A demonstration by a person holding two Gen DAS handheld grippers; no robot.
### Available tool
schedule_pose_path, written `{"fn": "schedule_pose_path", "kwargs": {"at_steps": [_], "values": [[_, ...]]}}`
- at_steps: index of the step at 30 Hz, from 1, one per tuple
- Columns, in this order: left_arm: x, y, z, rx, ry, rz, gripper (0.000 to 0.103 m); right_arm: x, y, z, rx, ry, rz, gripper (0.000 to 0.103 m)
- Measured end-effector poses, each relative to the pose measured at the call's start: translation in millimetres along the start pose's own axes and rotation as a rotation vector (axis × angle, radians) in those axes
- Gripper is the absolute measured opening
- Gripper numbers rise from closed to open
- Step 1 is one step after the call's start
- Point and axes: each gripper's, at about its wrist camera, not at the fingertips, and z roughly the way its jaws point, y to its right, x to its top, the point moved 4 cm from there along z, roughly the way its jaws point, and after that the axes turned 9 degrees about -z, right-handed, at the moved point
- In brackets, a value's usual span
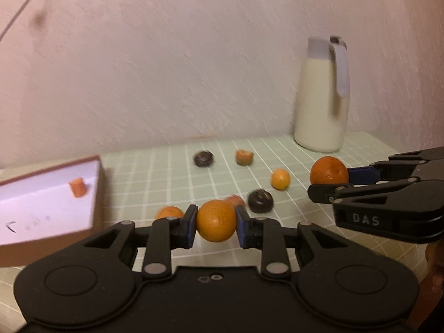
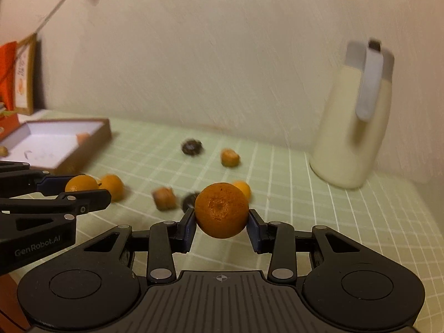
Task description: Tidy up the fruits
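Observation:
My left gripper [image 1: 216,223] is shut on an orange [image 1: 216,221] and holds it above the green checked cloth [image 1: 166,177]. My right gripper [image 2: 221,223] is shut on another orange [image 2: 221,210], also lifted. Each gripper shows in the other's view, with its orange: the right [image 1: 330,179], the left [image 2: 83,187]. A shallow white box with brown sides [image 1: 52,208] lies at the left with one orange piece [image 1: 77,187] inside. Loose on the cloth are two dark round fruits [image 1: 204,158] [image 1: 260,201], a small yellow-orange fruit [image 1: 280,179] and orange pieces [image 1: 244,156].
A cream jug with a grey lid and handle [image 1: 323,97] stands at the back right against the wall. An orange and brown package [image 2: 19,77] stands beyond the box at the far left. Another orange [image 2: 112,187] lies near the box.

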Motion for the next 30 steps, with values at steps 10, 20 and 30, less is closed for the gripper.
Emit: {"fn": "schedule_pose_path", "kwargs": {"at_steps": [10, 20, 30], "values": [[17, -42, -40, 0.08, 0.087, -0.036, 0.018, 39, -38, -26, 0.068, 0.115, -0.047, 0.039], [27, -80, -70, 0.162, 0.154, -0.081, 0.018, 69, -86, -34, 0.155, 0.199, -0.092, 0.039], [41, -142, -95, 0.298, 0.218, -0.149, 0.018, 90, -117, -24, 0.213, 0.227, -0.099, 0.039]]}}
